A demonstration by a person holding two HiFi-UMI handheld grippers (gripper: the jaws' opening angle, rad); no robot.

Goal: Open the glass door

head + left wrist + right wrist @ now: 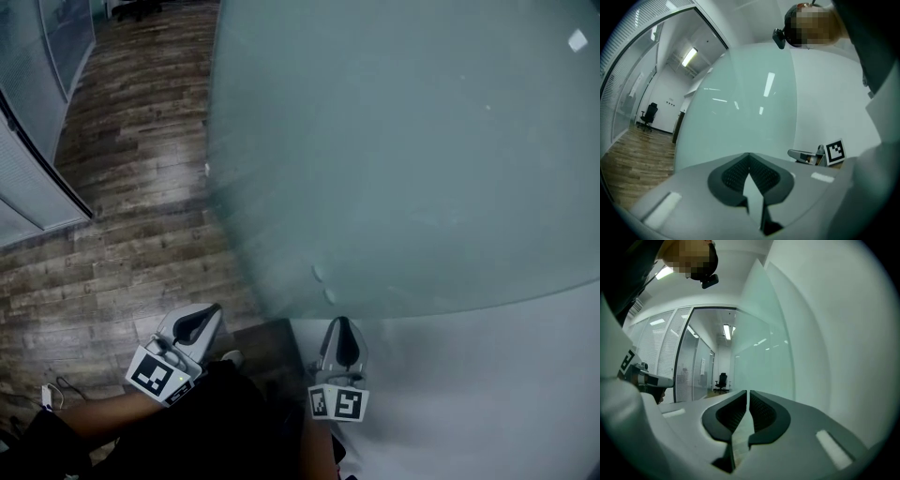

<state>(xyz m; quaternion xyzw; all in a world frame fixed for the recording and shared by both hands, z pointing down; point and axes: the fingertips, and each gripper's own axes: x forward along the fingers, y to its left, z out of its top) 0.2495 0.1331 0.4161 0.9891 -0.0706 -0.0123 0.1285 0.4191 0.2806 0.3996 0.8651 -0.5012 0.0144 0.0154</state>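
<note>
At 7 o'clock in the head view the left gripper has its jaws pressed together on nothing, at 6 o'clock the right gripper has its jaws a tiny bit apart and empty, and the big glass door fills 12 to 3 o'clock.

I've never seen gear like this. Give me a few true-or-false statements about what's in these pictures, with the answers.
1. The floor is made of wooden planks. True.
2. The left gripper clamps a door handle. False: its jaws are shut on nothing.
3. An office chair stands far down the corridor. True.
4. The glass door is clear. False: it is milky, and nothing shows through it.
5. Only one gripper shows in the head view. False: both do, the right gripper included.
</note>
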